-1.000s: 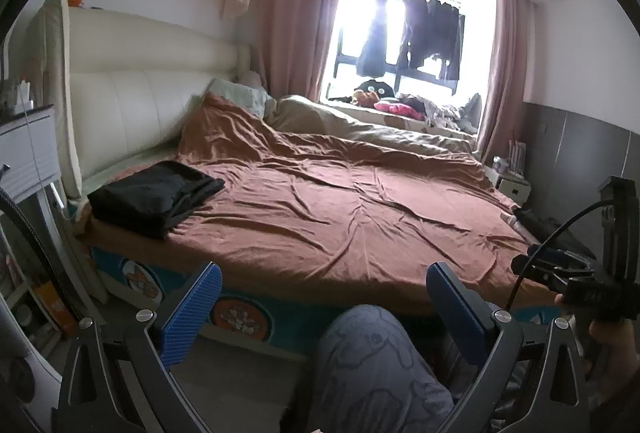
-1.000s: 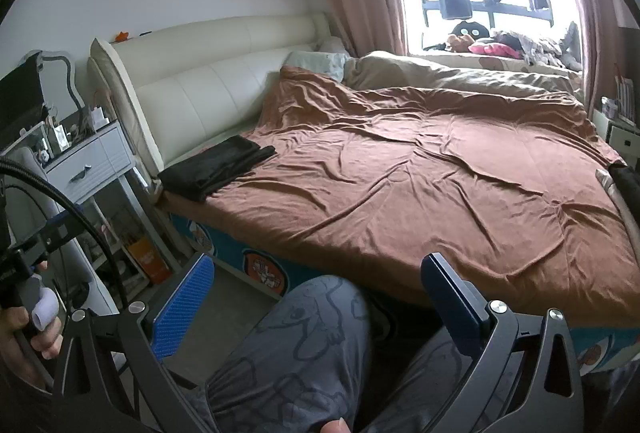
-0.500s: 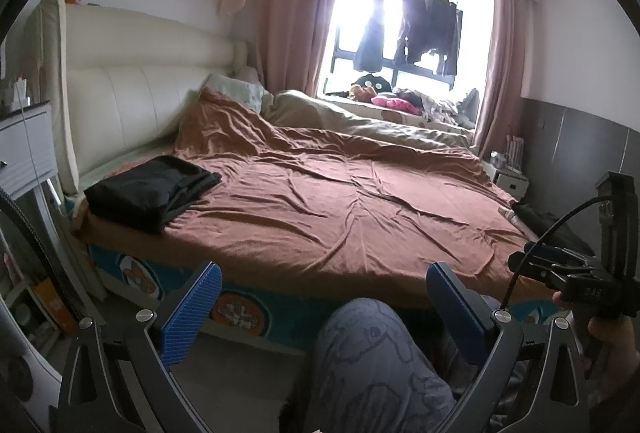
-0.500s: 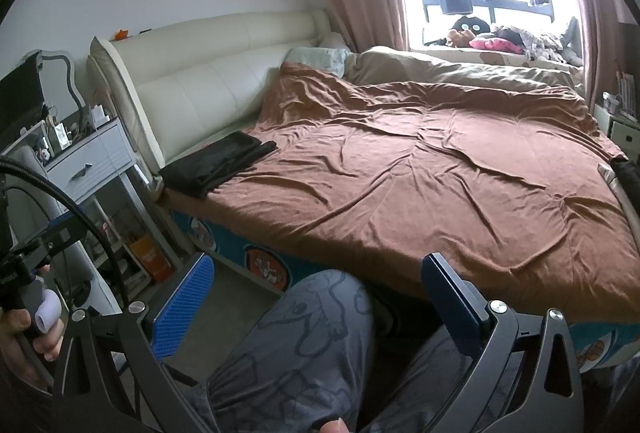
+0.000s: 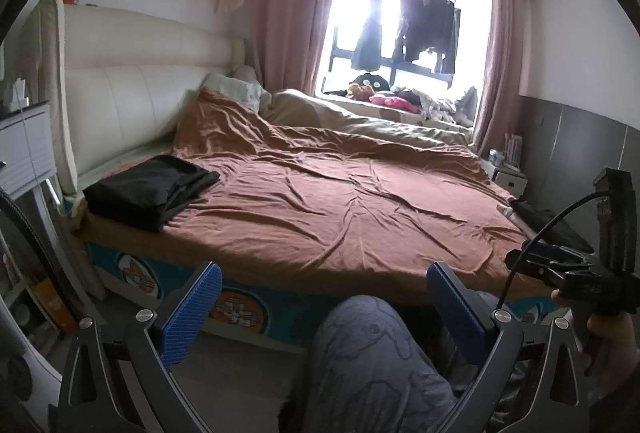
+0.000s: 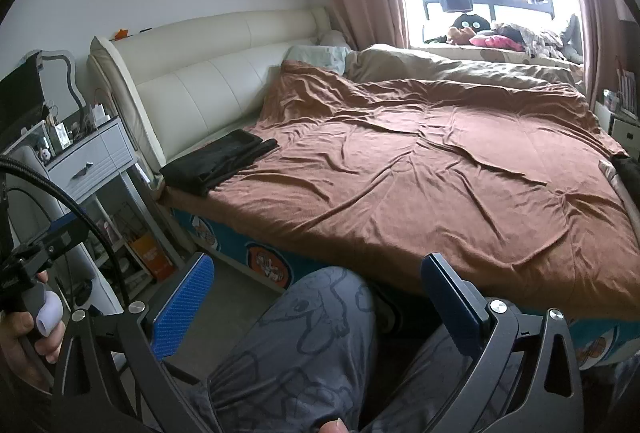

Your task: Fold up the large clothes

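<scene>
A folded black garment (image 5: 150,191) lies on the near left corner of the bed (image 5: 320,201), which is covered by a rumpled brown sheet. It also shows in the right wrist view (image 6: 218,163). Another dark garment (image 5: 548,221) lies at the bed's right edge. My left gripper (image 5: 322,299) is open and empty, held off the bed above my knee. My right gripper (image 6: 316,295) is open and empty, also short of the bed's near edge.
My grey-patterned trouser leg (image 5: 372,361) sits between the fingers in both views. A white bedside cabinet (image 6: 90,161) stands left of the bed. A cream headboard (image 5: 132,105) runs along the left. A beige duvet (image 5: 360,119) lies at the far side under the window.
Both cameras have tilted and drifted slightly, so the bed sits a little differently in frame. The grippers stay open and nothing on the bed has moved.
</scene>
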Demonstrator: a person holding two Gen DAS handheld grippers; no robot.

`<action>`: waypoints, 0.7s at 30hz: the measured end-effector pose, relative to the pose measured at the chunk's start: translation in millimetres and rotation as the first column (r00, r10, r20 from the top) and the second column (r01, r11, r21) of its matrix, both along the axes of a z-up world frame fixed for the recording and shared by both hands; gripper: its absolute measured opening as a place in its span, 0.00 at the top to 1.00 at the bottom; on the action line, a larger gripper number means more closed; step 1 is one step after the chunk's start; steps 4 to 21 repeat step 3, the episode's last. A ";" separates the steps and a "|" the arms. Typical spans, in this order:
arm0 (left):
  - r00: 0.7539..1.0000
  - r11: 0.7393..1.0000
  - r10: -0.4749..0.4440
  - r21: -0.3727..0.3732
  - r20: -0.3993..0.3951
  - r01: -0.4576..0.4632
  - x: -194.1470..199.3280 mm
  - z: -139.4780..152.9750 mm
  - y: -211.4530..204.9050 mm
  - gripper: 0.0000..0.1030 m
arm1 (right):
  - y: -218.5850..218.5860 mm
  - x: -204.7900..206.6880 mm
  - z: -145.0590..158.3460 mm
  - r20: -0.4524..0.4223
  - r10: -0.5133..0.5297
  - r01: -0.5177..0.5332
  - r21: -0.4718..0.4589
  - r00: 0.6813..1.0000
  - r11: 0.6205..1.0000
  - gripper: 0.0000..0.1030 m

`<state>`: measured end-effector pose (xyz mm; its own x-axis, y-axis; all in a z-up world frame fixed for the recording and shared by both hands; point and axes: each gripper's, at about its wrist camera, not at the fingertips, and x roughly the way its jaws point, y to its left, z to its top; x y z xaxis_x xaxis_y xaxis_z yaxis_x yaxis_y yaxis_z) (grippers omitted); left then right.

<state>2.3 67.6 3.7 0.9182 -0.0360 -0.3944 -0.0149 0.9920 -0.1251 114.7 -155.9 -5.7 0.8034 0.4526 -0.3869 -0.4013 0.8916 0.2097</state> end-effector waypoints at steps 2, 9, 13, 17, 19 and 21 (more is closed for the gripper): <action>1.000 1.000 0.001 0.006 0.001 -0.001 -0.6 0.2 -0.7 0.00 | -0.2 -0.4 0.3 0.000 -0.001 0.001 0.000 1.000 1.000 0.00; 1.000 1.000 -0.001 0.008 0.001 0.001 -0.6 0.3 -1.0 0.00 | -0.5 -0.3 0.1 0.001 -0.001 0.001 0.000 1.000 1.000 0.00; 1.000 1.000 -0.001 0.008 0.001 0.001 -0.6 0.3 -1.0 0.00 | -0.5 -0.3 0.1 0.001 -0.001 0.001 0.000 1.000 1.000 0.00; 1.000 1.000 -0.001 0.008 0.001 0.001 -0.6 0.3 -1.0 0.00 | -0.5 -0.3 0.1 0.001 -0.001 0.001 0.000 1.000 1.000 0.00; 1.000 1.000 -0.001 0.008 0.001 0.001 -0.6 0.3 -1.0 0.00 | -0.5 -0.3 0.1 0.001 -0.001 0.001 0.000 1.000 1.000 0.00; 1.000 1.000 -0.001 0.008 0.001 0.001 -0.6 0.3 -1.0 0.00 | -0.5 -0.3 0.1 0.001 -0.001 0.001 0.000 1.000 1.000 0.00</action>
